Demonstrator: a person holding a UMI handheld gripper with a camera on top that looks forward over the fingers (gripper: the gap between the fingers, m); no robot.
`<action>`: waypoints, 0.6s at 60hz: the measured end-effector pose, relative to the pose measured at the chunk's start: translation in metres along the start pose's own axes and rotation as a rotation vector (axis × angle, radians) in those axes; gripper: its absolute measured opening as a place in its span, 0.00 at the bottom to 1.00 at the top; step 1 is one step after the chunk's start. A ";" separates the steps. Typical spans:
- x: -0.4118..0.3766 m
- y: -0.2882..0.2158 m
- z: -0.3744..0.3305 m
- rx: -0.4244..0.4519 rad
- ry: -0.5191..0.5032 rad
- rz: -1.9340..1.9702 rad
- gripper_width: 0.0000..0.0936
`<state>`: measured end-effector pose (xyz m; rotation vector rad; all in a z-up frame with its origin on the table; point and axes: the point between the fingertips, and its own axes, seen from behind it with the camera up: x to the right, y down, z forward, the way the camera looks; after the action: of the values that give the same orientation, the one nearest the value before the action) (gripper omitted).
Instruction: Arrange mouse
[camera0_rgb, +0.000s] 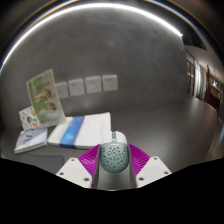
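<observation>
Gripper view shows, going left to right, a green leaflet (41, 93) propped against the wall, a small booklet (29, 119) below it, then a flat stack of white and blue papers (78, 130) on the grey worktop (165, 125). On the wall behind sit three pale socket plates (86, 86) in a row. One mouse (114, 156), grey and speckled, sits between the two fingers (113, 163), whose purple pads (88, 157) close narrowly on its sides, so it looks held.

The risk, I'd say, is the rounded shell slipping out if the grip loosens, or the mouse being set down onto the papers just ahead rather than bare worktop.
</observation>
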<state>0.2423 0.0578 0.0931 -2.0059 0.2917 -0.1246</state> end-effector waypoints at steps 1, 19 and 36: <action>-0.009 -0.007 -0.011 0.018 0.005 -0.001 0.47; -0.257 0.072 -0.104 -0.033 -0.150 -0.105 0.46; -0.291 0.170 -0.080 -0.155 -0.131 -0.176 0.54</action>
<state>-0.0814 -0.0062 -0.0121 -2.1809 0.0418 -0.0831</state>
